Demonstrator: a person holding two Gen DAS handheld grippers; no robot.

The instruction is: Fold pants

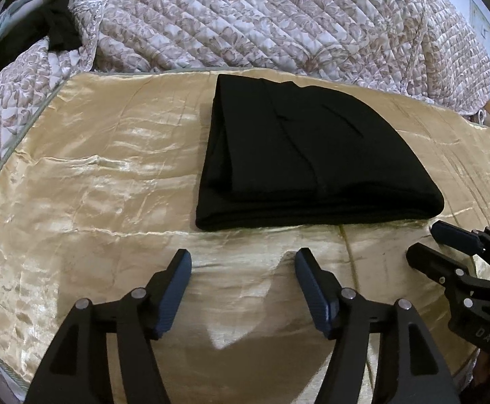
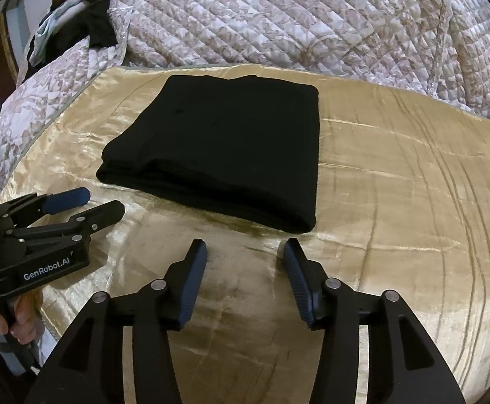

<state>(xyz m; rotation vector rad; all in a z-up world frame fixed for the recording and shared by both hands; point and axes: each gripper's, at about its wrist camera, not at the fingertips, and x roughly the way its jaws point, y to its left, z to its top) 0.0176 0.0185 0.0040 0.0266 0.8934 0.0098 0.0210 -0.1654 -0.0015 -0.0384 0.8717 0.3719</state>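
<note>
Black pants lie folded into a thick rectangle on a gold satin sheet; they also show in the right wrist view. My left gripper is open and empty, just short of the pants' near edge. My right gripper is open and empty, near the pants' near right corner. The right gripper also shows at the right edge of the left wrist view, and the left gripper at the left of the right wrist view. Neither touches the pants.
A quilted floral bedspread is bunched up behind the sheet. Dark and pale clothes lie piled at the far left. A hand holds the left gripper's handle. The gold sheet spreads wide to the right of the pants.
</note>
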